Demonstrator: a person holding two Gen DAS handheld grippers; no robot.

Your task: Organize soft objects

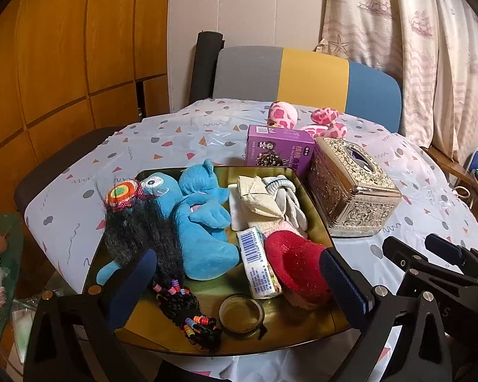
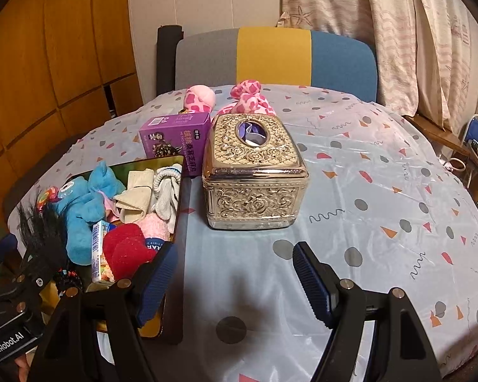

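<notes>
A gold tray (image 1: pixel 302 331) at the table's near left holds a blue plush toy (image 1: pixel 204 222), a black wig (image 1: pixel 143 232) with beads, a red knit piece (image 1: pixel 293 261), cream and white socks (image 1: pixel 271 200) and a barcoded packet (image 1: pixel 258 264). My left gripper (image 1: pixel 235 286) is open over the tray's near part, holding nothing. My right gripper (image 2: pixel 235 283) is open and empty over bare tablecloth right of the tray (image 2: pixel 175 222). A pink spotted plush (image 2: pixel 248 98) lies at the far side behind the boxes, also in the left wrist view (image 1: pixel 322 121).
An ornate gold tissue box (image 2: pixel 255 172) stands mid-table beside a purple carton (image 2: pixel 175 140). A small round dish (image 1: pixel 242 315) sits in the tray. A tricolour chair back (image 2: pixel 274 57) stands behind the table. The patterned tablecloth (image 2: pixel 382 207) spreads to the right.
</notes>
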